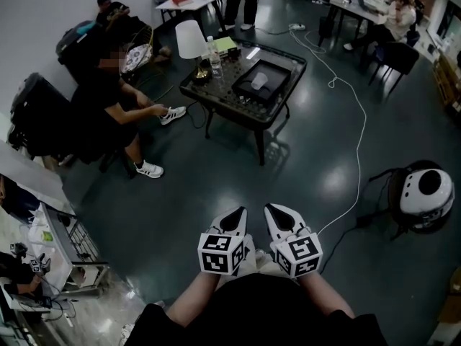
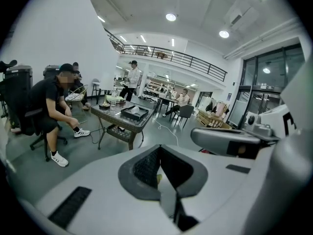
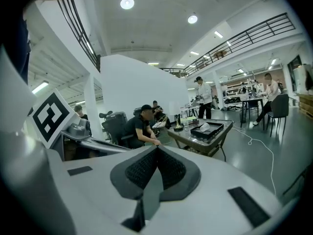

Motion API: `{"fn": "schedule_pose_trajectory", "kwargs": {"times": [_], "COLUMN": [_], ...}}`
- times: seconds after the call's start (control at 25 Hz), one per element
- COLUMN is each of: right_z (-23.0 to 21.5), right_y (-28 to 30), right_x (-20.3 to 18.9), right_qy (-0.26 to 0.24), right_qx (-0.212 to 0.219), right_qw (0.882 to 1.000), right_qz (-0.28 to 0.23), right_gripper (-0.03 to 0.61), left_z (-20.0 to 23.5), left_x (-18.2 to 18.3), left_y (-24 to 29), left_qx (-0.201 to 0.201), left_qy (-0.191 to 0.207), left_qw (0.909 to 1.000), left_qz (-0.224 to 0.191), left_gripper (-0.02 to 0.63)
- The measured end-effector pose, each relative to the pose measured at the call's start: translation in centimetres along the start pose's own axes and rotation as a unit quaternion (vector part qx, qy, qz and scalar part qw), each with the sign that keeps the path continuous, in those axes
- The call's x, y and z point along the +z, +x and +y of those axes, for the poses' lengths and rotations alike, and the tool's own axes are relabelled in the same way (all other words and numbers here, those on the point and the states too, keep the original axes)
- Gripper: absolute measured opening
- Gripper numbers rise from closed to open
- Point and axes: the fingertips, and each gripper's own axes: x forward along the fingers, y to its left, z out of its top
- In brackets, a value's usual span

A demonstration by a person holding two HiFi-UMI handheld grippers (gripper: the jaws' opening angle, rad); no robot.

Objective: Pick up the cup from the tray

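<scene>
A pale cup (image 1: pixel 259 80) lies on its side in a black tray (image 1: pixel 279 69) on a dark low table (image 1: pixel 216 92) far across the floor. Both grippers are held close to my body, far short of the table. My left gripper (image 1: pixel 234 218) and right gripper (image 1: pixel 277 213) sit side by side, each shut with nothing between the jaws. In the left gripper view the shut left gripper (image 2: pixel 160 148) points toward the tray (image 2: pixel 134 112). The right gripper view has the shut right gripper (image 3: pixel 157 150) below the tray (image 3: pixel 208 129) and cup (image 3: pixel 205 127).
A white lamp (image 1: pixel 191 42) and a water bottle (image 1: pixel 214 60) stand on the table's left part. A person in black (image 1: pixel 108 107) sits left of it. A white cable (image 1: pixel 356 143) runs across the floor to a round black-and-white device (image 1: pixel 425 193) on the right. A desk (image 1: pixel 43 236) stands lower left.
</scene>
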Motion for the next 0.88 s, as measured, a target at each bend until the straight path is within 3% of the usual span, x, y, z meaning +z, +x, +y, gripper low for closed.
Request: {"fn": "schedule_pose_trajectory", "kwargs": {"times": [0.24, 0.88], "right_z": [0.2, -5.1], "right_y": [0.6, 5.2], "right_x": [0.0, 1.7], "right_qy": [-0.004, -0.004], "right_qx": [0.01, -0.002], "right_qw": [1.0, 1.0], "right_qz": [0.007, 0.014], "right_gripper": [0.011, 0.011], "left_z": [0.8, 3.5], "left_x": [0.5, 4.4], "left_y": [0.2, 6.7], "left_qx": [0.005, 0.005], "left_qy": [-0.012, -0.014], "left_qw": [0.9999, 0.9999], "left_qz": [-0.003, -0.004], "left_gripper": [0.011, 0.011]}}
